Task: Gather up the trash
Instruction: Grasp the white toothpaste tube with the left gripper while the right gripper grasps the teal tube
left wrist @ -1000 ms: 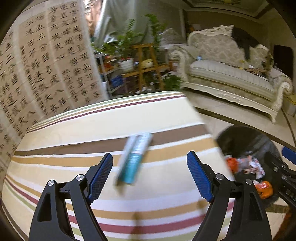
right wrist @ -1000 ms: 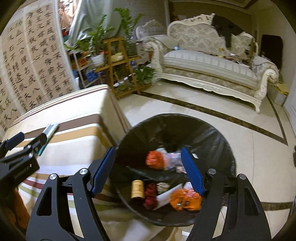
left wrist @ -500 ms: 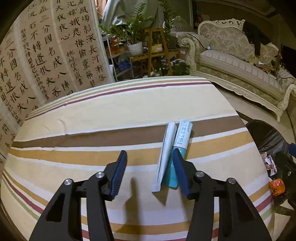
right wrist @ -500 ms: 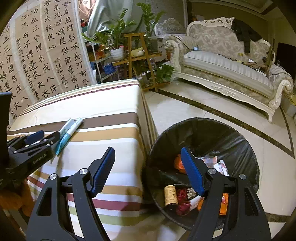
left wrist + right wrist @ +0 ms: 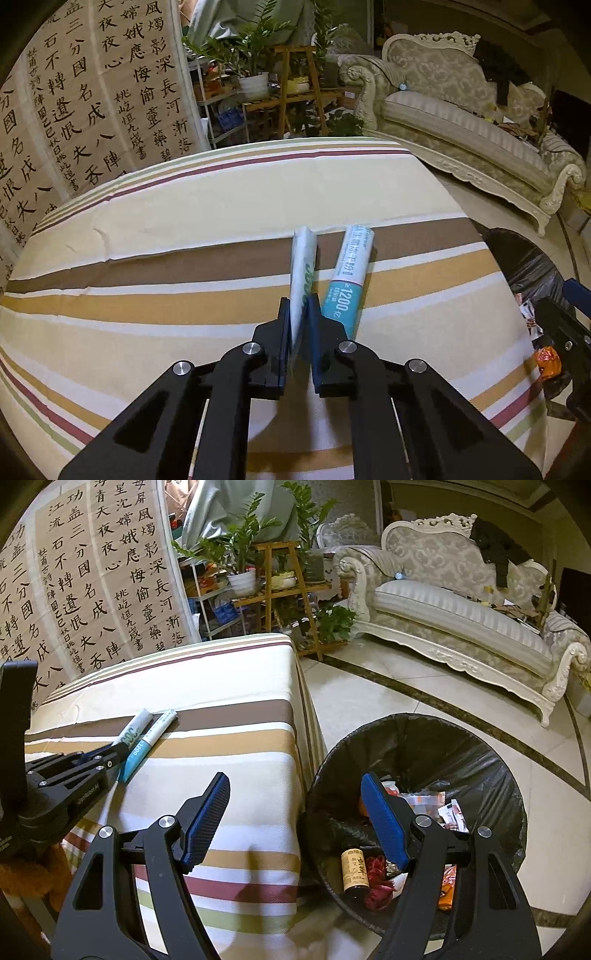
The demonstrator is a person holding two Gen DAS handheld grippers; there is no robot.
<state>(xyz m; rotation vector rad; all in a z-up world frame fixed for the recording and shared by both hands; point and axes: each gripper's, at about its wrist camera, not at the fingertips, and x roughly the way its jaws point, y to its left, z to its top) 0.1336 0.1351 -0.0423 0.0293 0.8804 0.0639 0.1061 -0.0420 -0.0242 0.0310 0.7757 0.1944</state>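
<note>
Two long packets lie side by side on the striped tablecloth [image 5: 184, 229]: a white one with green print [image 5: 304, 258] and a teal-and-white one [image 5: 349, 280]. My left gripper [image 5: 298, 301] is closing tight on the near end of the white packet, with both pads pressing its faces. The teal packet touches the outside of the right finger. The right wrist view shows the same grip [image 5: 118, 751] on the white packet [image 5: 135, 731]. My right gripper [image 5: 295, 779] stands open and holds nothing, above the gap between the table's edge and the black-lined trash bin [image 5: 443, 746].
The bin on the tiled floor holds a brown bottle [image 5: 354, 867], red and orange wrappers and paper. A calligraphy screen [image 5: 92, 92] stands behind the table. A wooden plant stand [image 5: 284, 587] and an ornate sofa [image 5: 461, 620] are farther back.
My left gripper moved forward and down to the packets, and its wide jaws closed on the white one. The right gripper shifted left from over the bin toward the table edge, still open.
</note>
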